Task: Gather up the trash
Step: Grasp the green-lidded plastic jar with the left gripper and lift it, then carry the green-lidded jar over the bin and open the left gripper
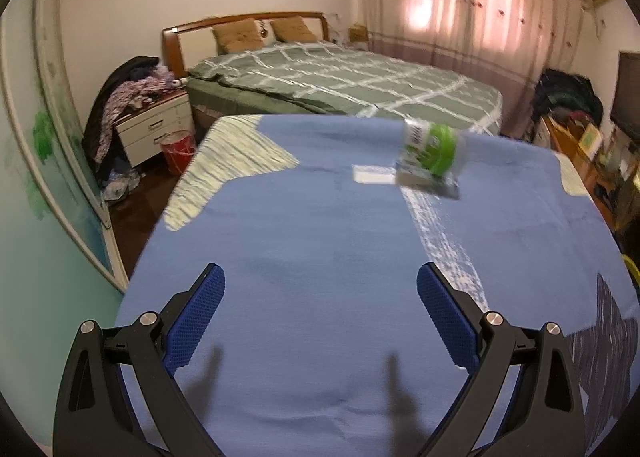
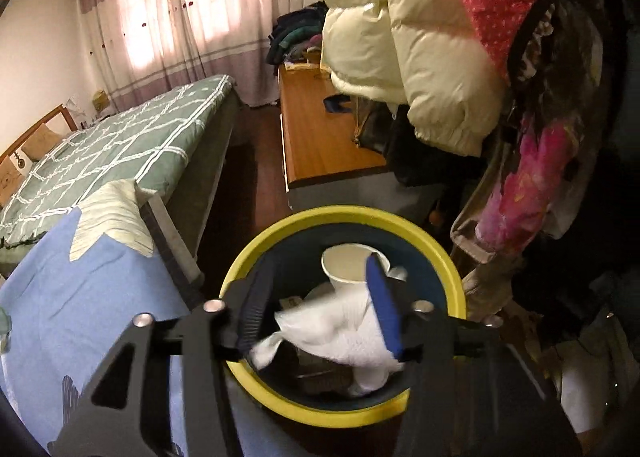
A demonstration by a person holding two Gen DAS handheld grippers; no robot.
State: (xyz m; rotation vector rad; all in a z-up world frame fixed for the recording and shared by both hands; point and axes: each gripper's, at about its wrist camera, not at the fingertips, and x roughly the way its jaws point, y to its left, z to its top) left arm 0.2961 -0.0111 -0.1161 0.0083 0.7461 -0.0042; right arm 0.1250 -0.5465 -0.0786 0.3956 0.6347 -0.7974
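Green-white packet point(image 1: 433, 155) on surface point(image 1: 320, 237) motion-blurred, print unreadable. Right gripper point(image 2: 320, 305) smeared; whether its fingers touch white tissue point(image 2: 340, 333) unclear. Bin point(image 2: 440, 253) bottom hidden under tissue and paper cup point(image 2: 348, 265). Left gripper point(image 1: 320, 321) arms cut off by bottom edge.

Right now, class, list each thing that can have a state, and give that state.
left gripper: open, empty
right gripper: open, over the bin
white tissue: crumpled, between the fingers
paper cup: tipped, in the bin
bin: open-topped
green packet: on the table
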